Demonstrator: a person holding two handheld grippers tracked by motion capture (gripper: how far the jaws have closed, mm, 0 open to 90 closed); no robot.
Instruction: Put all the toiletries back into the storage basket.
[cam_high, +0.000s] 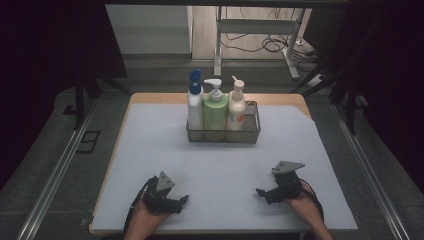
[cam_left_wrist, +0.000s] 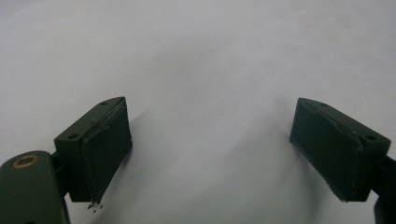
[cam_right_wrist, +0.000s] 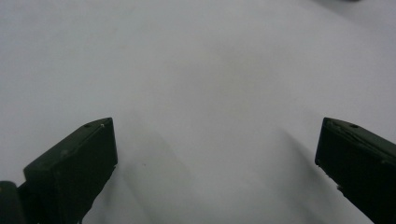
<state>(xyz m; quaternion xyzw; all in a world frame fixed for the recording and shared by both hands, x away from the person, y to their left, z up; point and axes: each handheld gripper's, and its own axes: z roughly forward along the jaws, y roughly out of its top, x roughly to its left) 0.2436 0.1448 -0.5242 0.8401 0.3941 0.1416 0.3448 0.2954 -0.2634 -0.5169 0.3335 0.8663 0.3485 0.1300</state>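
Both your grippers, left gripper (cam_high: 183, 200) and right gripper (cam_high: 260, 191), rest jaws apart and empty at the bench's near edge. 3 smooth, likely top-heavy pump bottles (cam_high: 216, 107) stand in the wire basket (cam_high: 252, 134) toward the far edge; grasp 1 around its body.

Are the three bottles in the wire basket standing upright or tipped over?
Upright: the three bottles stand side by side in the wire basket, pump tops pointing up.

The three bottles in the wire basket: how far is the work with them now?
Looks done: nothing to see; the blue-capped bottle, the green bottle and the white bottle all stand upright in the wire basket. In hand: nothing; the left gripper and the right gripper rest open at the near table edge. Left: apparently everything, starting with reaching a bottle.
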